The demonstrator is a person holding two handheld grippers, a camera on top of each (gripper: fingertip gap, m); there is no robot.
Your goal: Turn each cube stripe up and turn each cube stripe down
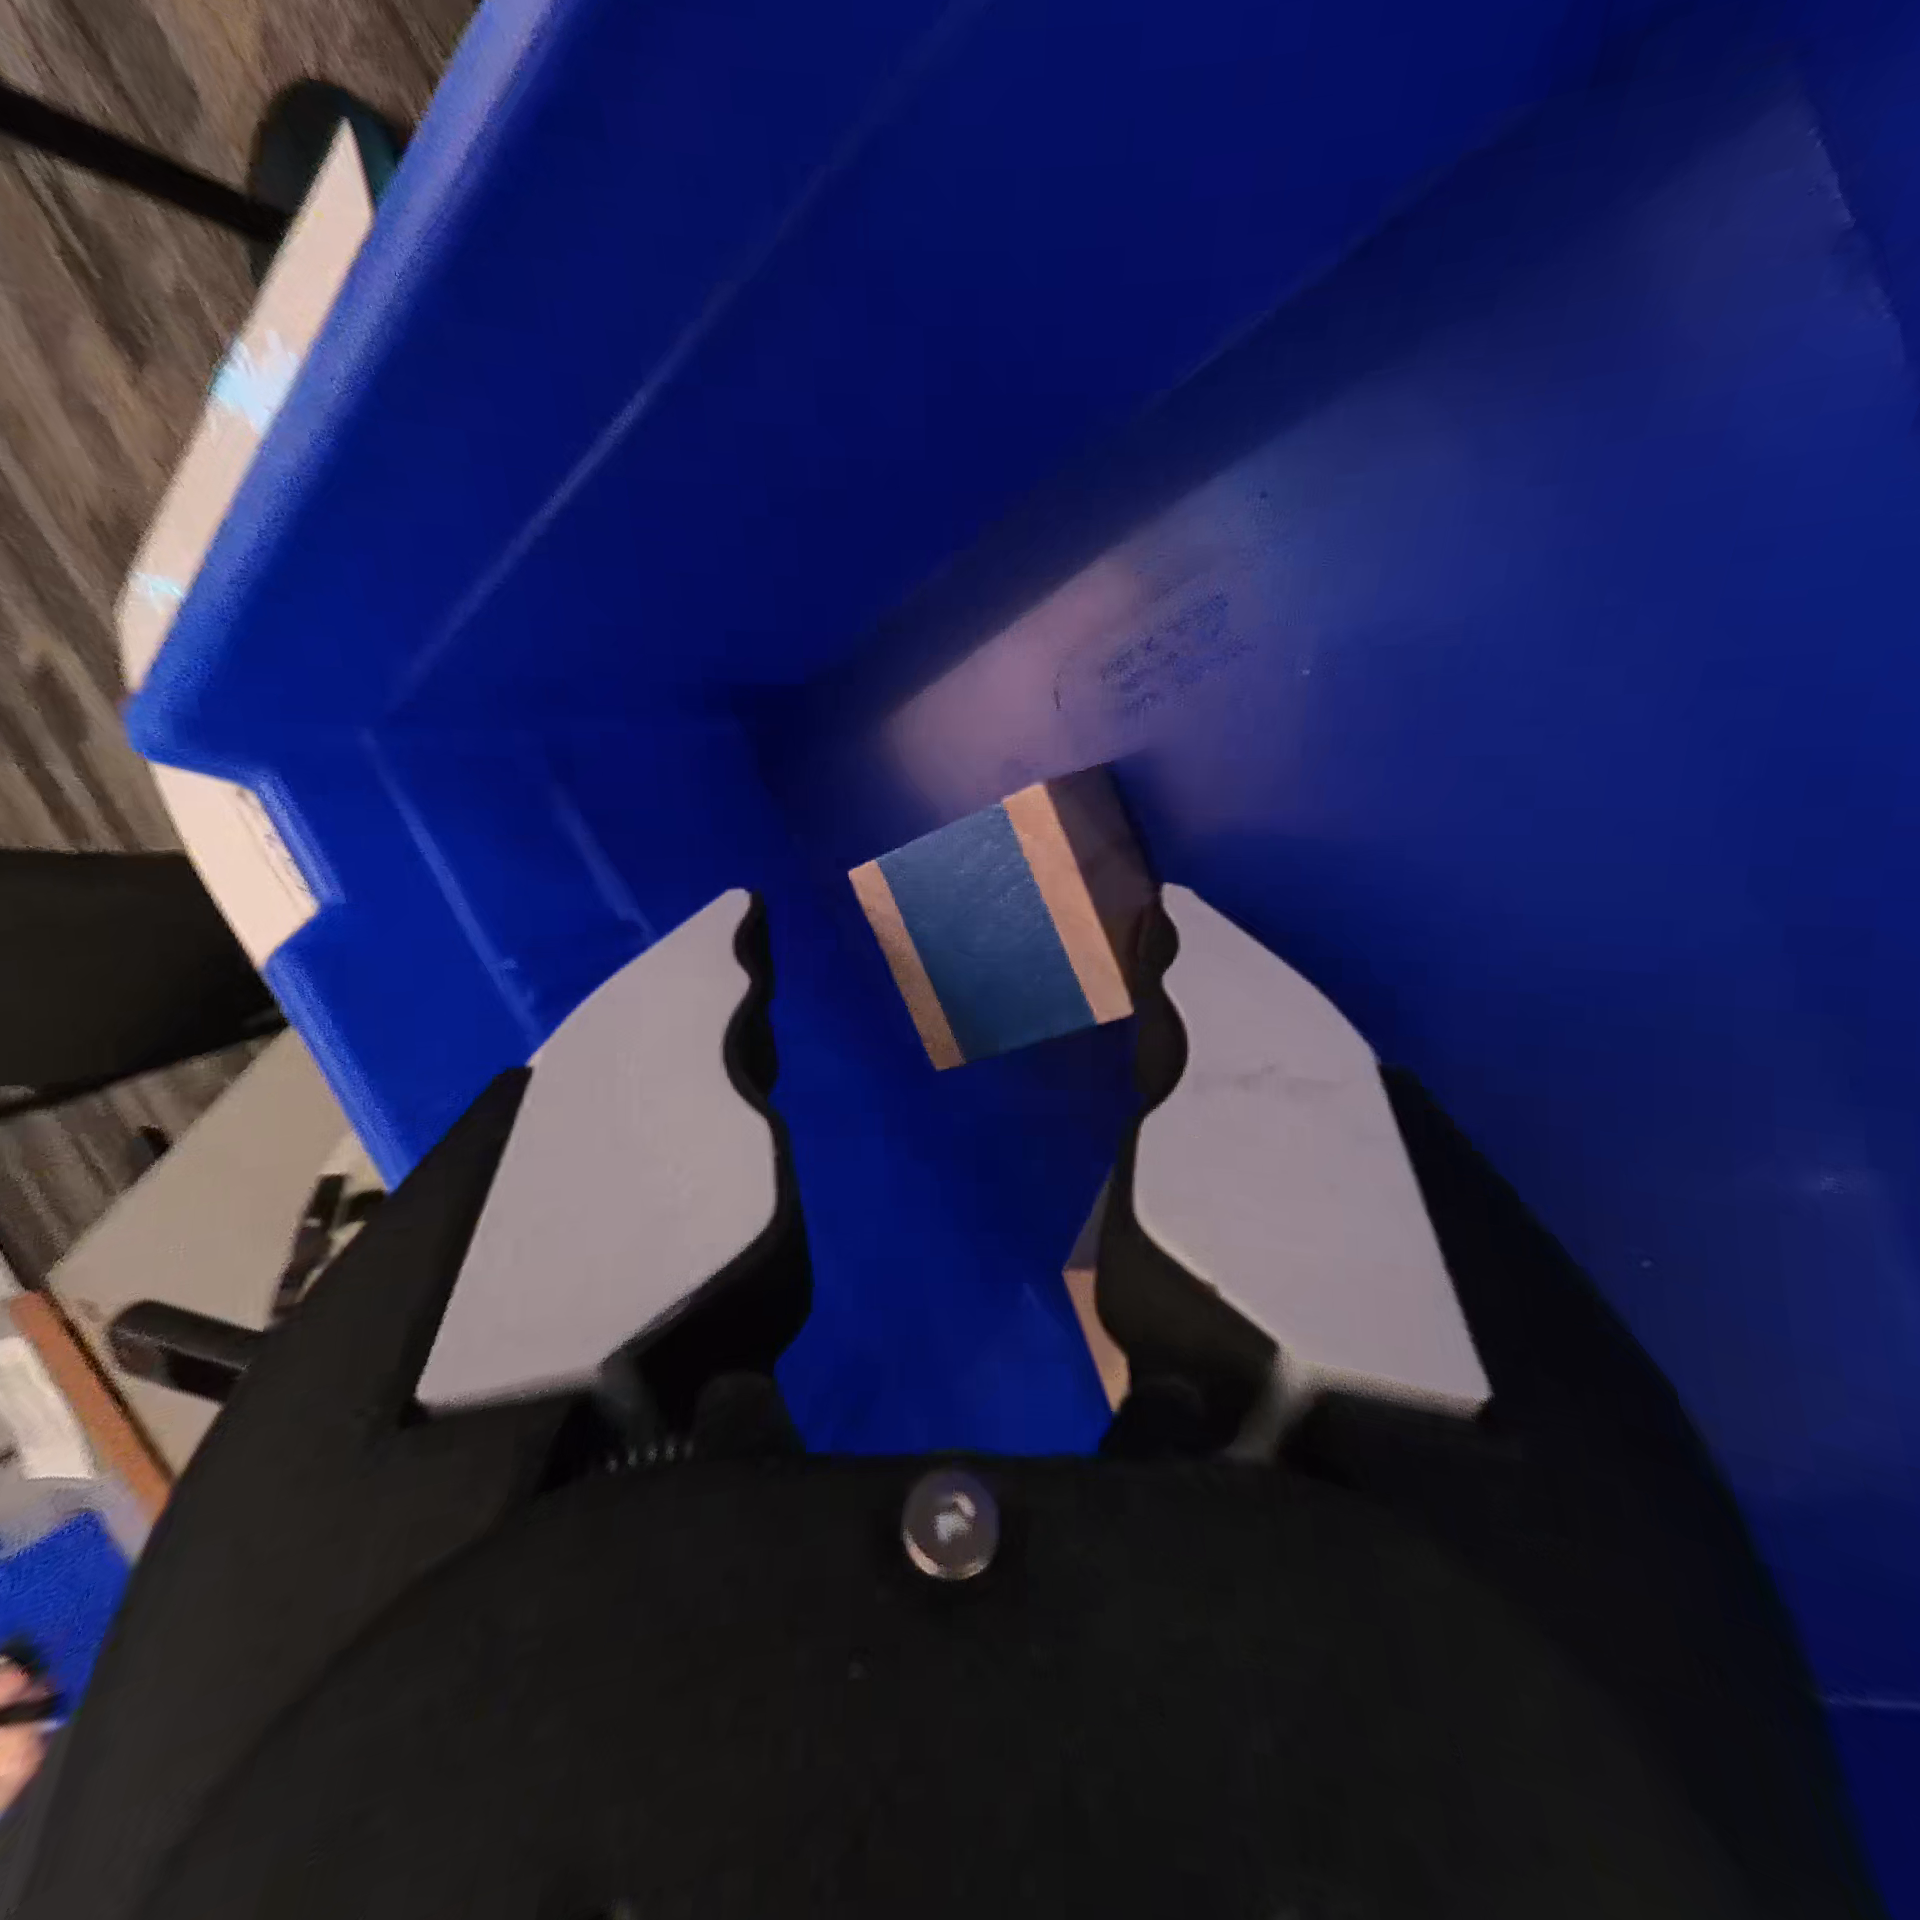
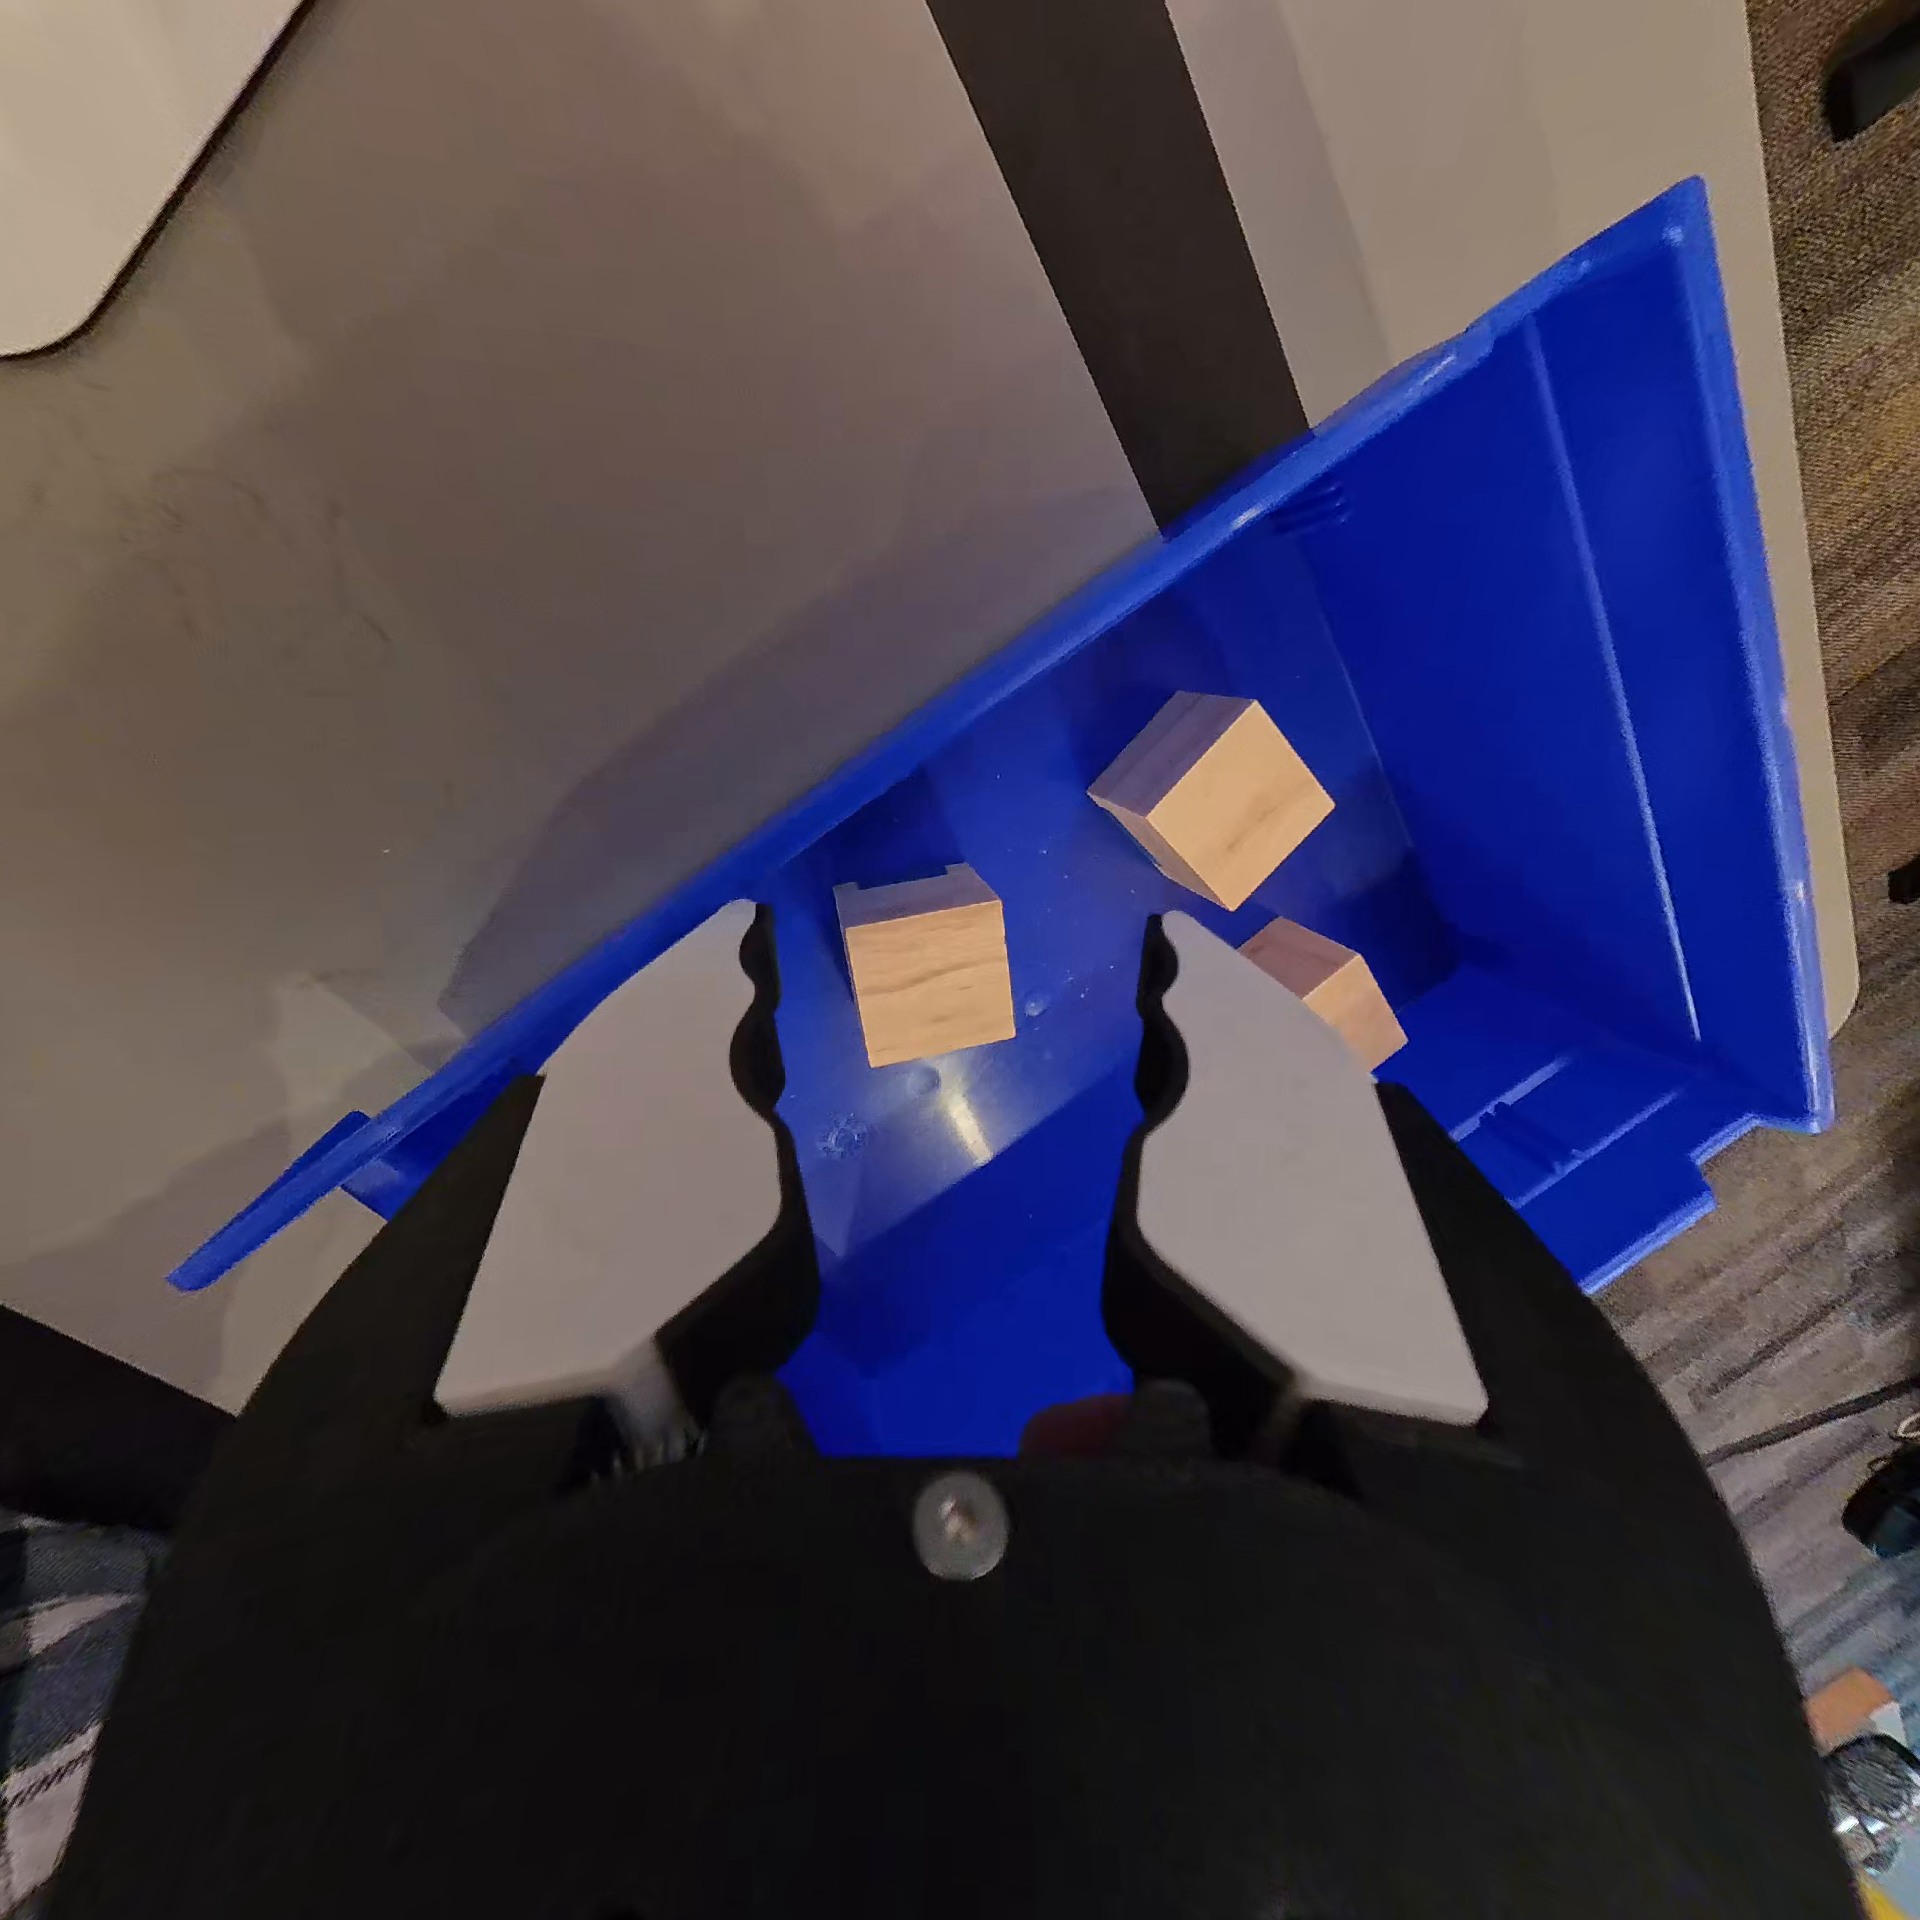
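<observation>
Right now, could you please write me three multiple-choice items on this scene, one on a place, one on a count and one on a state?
1. Where do the wooden cubes lie?
A. in the blue bin
B. on the carpet
C. on the grey table

2. How many cubes does the right wrist view show?
A. one
B. three
C. five

3. How does the left gripper stand?
A. shut on a cube
B. shut with nothing in it
C. open around a striped cube

Answers: 1 A, the cubes rest on the floor of the blue bin. 2 B, one cube, a second and a third show. 3 C, the left gripper leaves a gap beside the striped cube.
</observation>
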